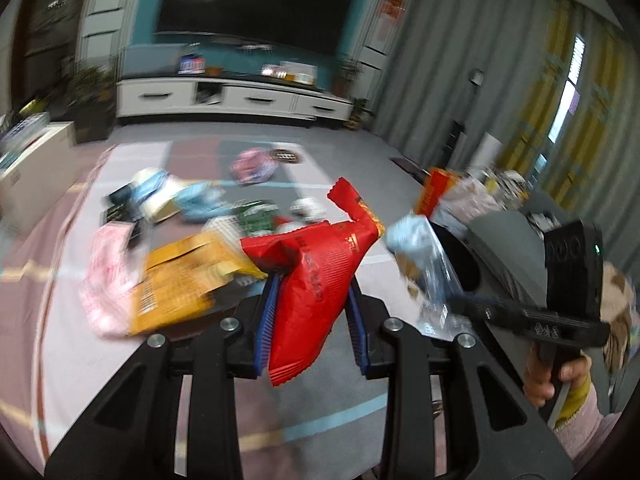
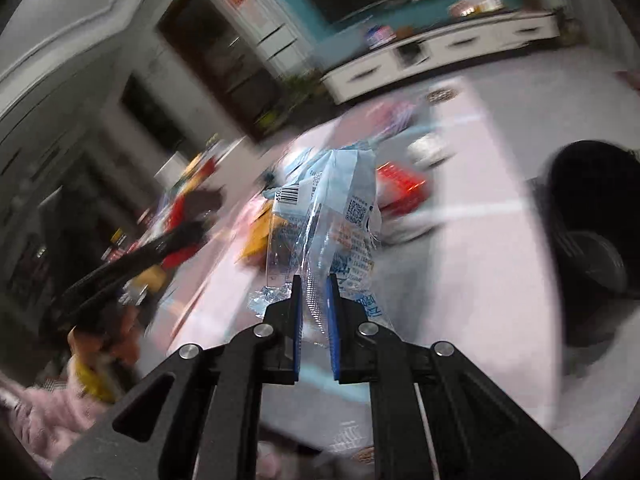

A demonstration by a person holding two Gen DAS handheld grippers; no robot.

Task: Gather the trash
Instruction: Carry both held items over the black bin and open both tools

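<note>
Above the littered bench [image 1: 60, 340], left tongs [image 1: 312, 304] pinch a red wrapper [image 1: 316, 276], right tongs [image 2: 314, 312] a clear-blue wrapper [image 2: 332, 220] — thin film, blurred, which may slip loose short of the dark bin [image 2: 588, 208].

Red wrapper [image 1: 316, 280], clear-blue printed wrapper [image 2: 332, 216]

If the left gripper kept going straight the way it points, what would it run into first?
Probably the yellow packet or the litter just behind it on the pink table. The left gripper aims down at that pile with the red wrapper held in its fingers. Blur makes depth uncertain.
</note>
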